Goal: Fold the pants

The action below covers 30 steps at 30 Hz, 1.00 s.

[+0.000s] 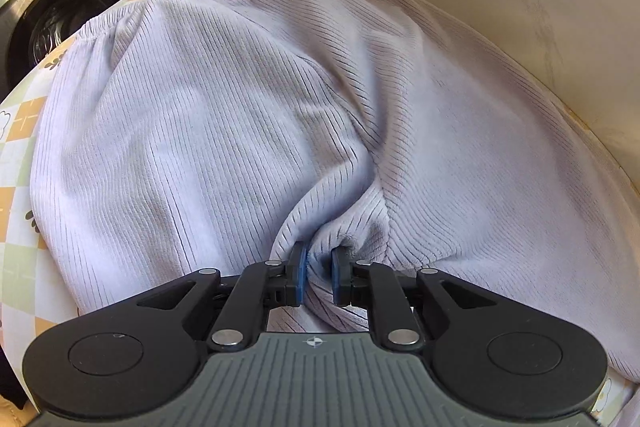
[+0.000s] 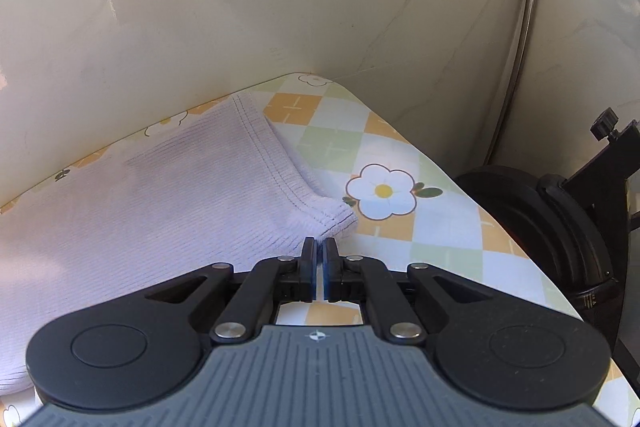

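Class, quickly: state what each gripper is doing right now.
Left gripper: shut on a bunched fold of the lilac pants.
Right gripper: shut at the pants' edge; whether it pinches fabric cannot be told.

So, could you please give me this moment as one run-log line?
task: fold pants | left gripper: shut on pants crotch bunch | right gripper: shut at leg-hem, grip unclear | pants on tablecloth

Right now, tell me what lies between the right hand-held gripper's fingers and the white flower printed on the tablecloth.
Only bare checked tablecloth, seen in the right wrist view; the lilac ribbed pants' hem corner lies just left of that stretch.
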Each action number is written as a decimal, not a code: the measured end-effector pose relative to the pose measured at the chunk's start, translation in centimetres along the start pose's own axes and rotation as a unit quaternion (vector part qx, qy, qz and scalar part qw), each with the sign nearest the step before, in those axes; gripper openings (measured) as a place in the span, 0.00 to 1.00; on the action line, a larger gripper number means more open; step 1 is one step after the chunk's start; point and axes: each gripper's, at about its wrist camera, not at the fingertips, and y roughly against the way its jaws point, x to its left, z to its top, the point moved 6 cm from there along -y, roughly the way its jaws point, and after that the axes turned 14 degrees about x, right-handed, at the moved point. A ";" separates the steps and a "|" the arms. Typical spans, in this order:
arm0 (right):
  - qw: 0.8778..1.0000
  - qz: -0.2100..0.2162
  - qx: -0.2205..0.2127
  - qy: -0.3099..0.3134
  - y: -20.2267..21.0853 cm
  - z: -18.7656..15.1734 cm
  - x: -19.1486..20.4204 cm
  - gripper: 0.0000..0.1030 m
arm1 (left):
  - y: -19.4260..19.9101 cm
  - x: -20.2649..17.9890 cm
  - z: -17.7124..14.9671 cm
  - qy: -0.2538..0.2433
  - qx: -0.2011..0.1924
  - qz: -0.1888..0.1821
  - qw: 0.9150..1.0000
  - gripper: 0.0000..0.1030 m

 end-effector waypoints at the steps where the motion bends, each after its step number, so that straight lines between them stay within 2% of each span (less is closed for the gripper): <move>1: 1.000 -0.005 -0.004 -0.010 0.5 -0.1 -0.6 0.00 | 0.0 0.0 0.0 0.001 0.001 -0.001 1.000 0.14; 4: 1.000 -0.001 0.009 -0.029 0.2 0.1 -2.4 0.00 | 0.9 0.9 -0.3 0.019 0.011 -0.020 1.000 0.15; 7: 1.000 0.008 0.006 -0.010 0.4 -0.2 -2.2 0.00 | 0.4 2.3 0.2 0.030 0.018 -0.030 0.999 0.15; 10: 0.999 0.048 -0.001 -0.011 0.8 0.2 -1.3 0.00 | 0.9 2.3 0.1 0.042 0.015 -0.026 0.999 0.19; 11: 0.998 0.058 -0.005 -0.010 0.9 0.4 -1.0 0.02 | 1.4 1.8 0.0 0.041 0.008 -0.022 0.999 0.22; 13: 0.996 0.085 -0.012 0.000 1.2 1.1 0.1 0.04 | 2.9 0.6 -0.2 0.030 -0.019 -0.013 0.999 0.37; 15: 0.994 0.103 -0.020 0.018 1.4 2.1 1.3 0.04 | 4.5 -1.2 0.0 0.004 -0.056 -0.023 0.998 0.42; 17: 0.992 0.114 -0.031 0.039 1.5 3.4 2.3 0.04 | 5.8 -3.0 0.3 -0.022 -0.081 -0.034 0.996 0.42; 19: 0.991 0.116 -0.040 0.061 1.3 4.8 3.1 0.10 | 6.5 -5.1 0.9 -0.045 -0.097 -0.049 0.993 0.46; 21: 0.988 0.118 -0.049 0.085 0.8 6.4 3.9 0.19 | 6.1 -6.9 1.5 -0.057 -0.096 -0.068 0.991 0.47; 23: 0.986 0.116 -0.054 0.103 -0.1 7.8 4.5 0.32 | 5.6 -8.5 2.0 -0.062 -0.094 -0.074 0.991 0.47; 30: 0.984 0.098 -0.029 0.147 -6.8 11.8 6.5 0.39 | 0.7 -13.6 1.9 -0.061 -0.061 -0.051 0.995 0.47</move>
